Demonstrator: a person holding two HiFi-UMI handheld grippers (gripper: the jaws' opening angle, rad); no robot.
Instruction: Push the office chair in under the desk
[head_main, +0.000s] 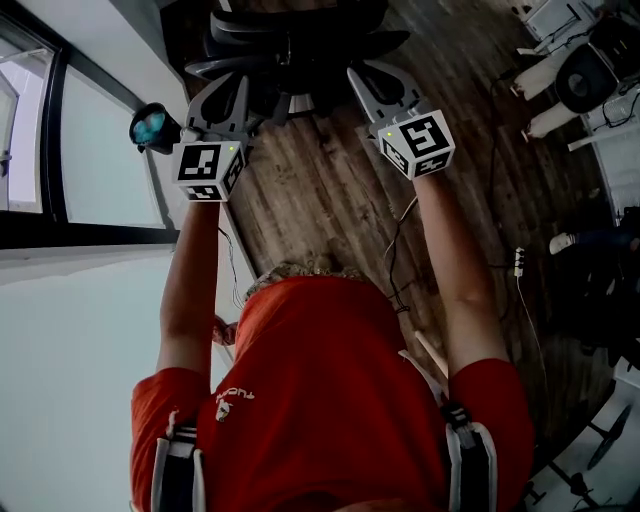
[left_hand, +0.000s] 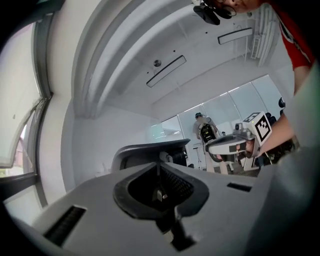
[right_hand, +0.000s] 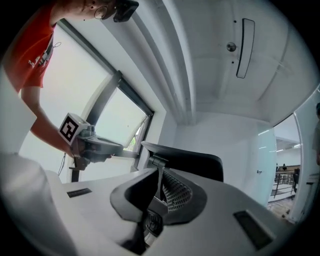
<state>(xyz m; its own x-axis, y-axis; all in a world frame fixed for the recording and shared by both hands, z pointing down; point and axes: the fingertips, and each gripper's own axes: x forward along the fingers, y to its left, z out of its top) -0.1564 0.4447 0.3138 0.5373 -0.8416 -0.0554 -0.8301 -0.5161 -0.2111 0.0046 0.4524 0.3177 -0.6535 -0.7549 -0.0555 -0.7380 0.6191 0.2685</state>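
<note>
The black office chair (head_main: 290, 40) is at the top of the head view, above the wooden floor. My left gripper (head_main: 230, 85) and right gripper (head_main: 372, 82) are held out side by side with their tips at the chair's back; whether they touch it I cannot tell. Both are shut with nothing between the jaws. In the left gripper view the closed left gripper (left_hand: 159, 167) points at the chair's dark curved back (left_hand: 150, 150), with the right gripper (left_hand: 235, 146) beside it. The right gripper view shows the shut right gripper (right_hand: 160, 172), the chair back (right_hand: 192, 161) and the left gripper (right_hand: 97, 146). No desk can be made out.
A window with a dark frame (head_main: 60, 130) and a white wall run along the left. Cables and a power strip (head_main: 518, 262) lie on the wooden floor (head_main: 330, 190) to the right. Equipment and white chair legs (head_main: 560, 70) stand at the upper right.
</note>
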